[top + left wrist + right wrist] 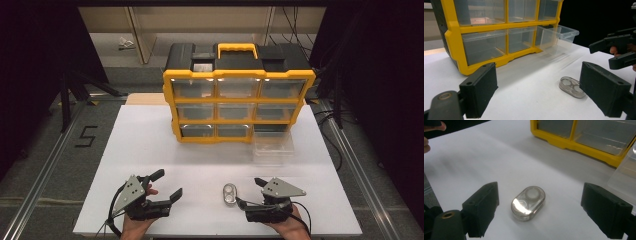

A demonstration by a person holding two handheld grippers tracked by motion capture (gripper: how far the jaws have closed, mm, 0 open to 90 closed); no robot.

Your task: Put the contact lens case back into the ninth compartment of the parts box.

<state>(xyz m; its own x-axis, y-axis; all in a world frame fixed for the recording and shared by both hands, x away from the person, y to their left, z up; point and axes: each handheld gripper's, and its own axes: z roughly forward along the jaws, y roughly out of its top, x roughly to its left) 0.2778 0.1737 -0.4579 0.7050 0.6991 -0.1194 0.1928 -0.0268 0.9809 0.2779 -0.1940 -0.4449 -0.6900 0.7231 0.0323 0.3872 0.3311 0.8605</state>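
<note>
While drawer (272, 145) sits pulled out of organizer (239, 102), case (528, 203) lies untouched on table (150, 150) between right gripper's (540, 213) spread jaws. Left gripper (166, 186) spread, empty. Likely stowing not begun.

Two black grippers are being carried, each built from blocky black plastic. The left gripper (166, 184) and the right gripper (248, 192) are each being topped by a grey three-cornered plate (282, 188) dotted with small dark screw holes. Black cables (114, 220) are being trailed from the bodies. In the gripper views, thick rectangular black jaws with small round holes are being shown, and a brass-coloured ring (448, 215) is being set in a rounded black knob. No sleeves are being worn over the hands (134, 226).
</note>
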